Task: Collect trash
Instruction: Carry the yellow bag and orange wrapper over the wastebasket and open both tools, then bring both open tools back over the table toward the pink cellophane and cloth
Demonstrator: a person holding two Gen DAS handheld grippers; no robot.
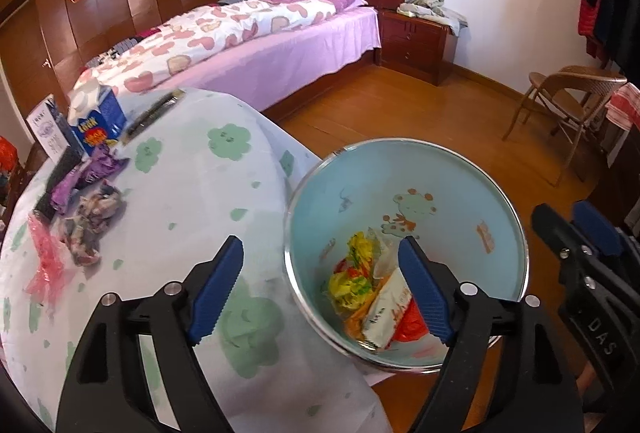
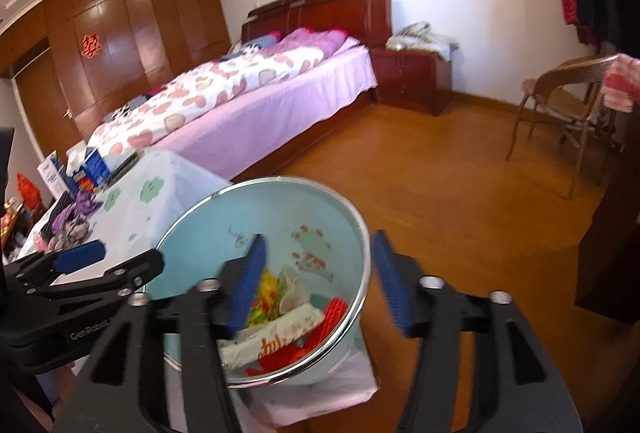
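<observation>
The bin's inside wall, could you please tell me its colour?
Pale blue with cartoon animal prints on the bin, clearest in the left wrist view.

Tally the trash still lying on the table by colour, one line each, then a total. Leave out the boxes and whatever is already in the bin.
Purple wrapper: 1
Pink plastic wrapper: 1
Grey-patterned crumpled wrapper: 1, possibly two pieces bunched together
Total: 3

The print on the white wrapper (image 2: pixel 276 333) in the bin (image 2: pixel 200 217) was blurred; the bin's base stayed hidden behind the tablecloth (image 2: pixel 168 173).
</observation>
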